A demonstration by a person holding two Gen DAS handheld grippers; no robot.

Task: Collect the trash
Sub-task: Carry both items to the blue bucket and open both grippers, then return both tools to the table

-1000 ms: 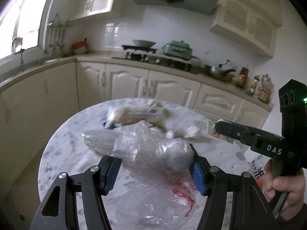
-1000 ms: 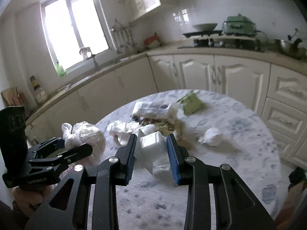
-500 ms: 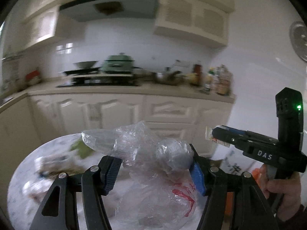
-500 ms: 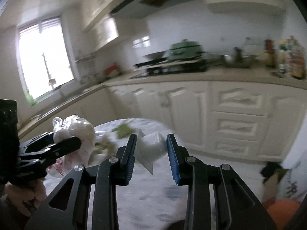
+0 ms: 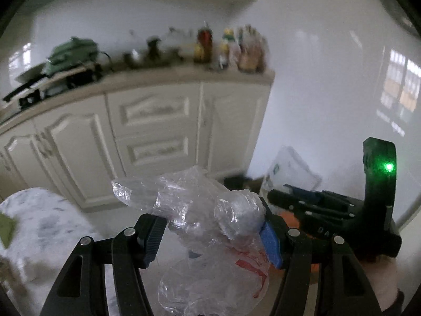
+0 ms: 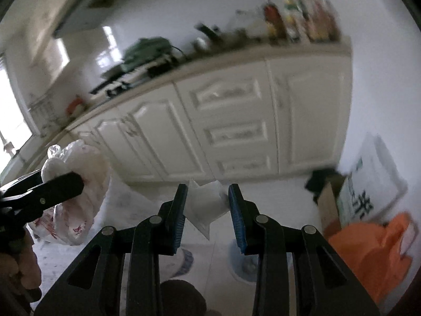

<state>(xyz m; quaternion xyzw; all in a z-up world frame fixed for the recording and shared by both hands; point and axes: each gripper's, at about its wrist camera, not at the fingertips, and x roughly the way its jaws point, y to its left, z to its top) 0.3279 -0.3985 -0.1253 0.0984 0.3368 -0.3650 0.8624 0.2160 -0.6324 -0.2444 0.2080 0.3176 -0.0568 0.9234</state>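
In the left wrist view my left gripper point(image 5: 210, 233) is shut on a crumpled clear plastic bag point(image 5: 210, 210) with red print that hangs below the pads. The right wrist view shows that same bag point(image 6: 76, 192) as a whitish bundle at the left, clamped in the left gripper's fingers point(image 6: 52, 188). My right gripper point(image 6: 208, 210) is shut on a small white crumpled wrapper point(image 6: 205, 204). An orange plastic bag point(image 6: 373, 252) stands open on the floor at the lower right, beside a cardboard box point(image 6: 329, 205).
White kitchen cabinets point(image 6: 236, 131) with a worktop of bottles and a green pot fill the background. The marble table edge point(image 5: 34, 226) shows at lower left. A white printed sack point(image 6: 371, 184) leans on the wall behind the box. A slippered foot point(image 6: 181, 263) is on the floor.
Both grippers have swung to the right, away from the littered table toward the cabinets and the floor corner with the orange bag. Each keeps hold of its piece of trash.
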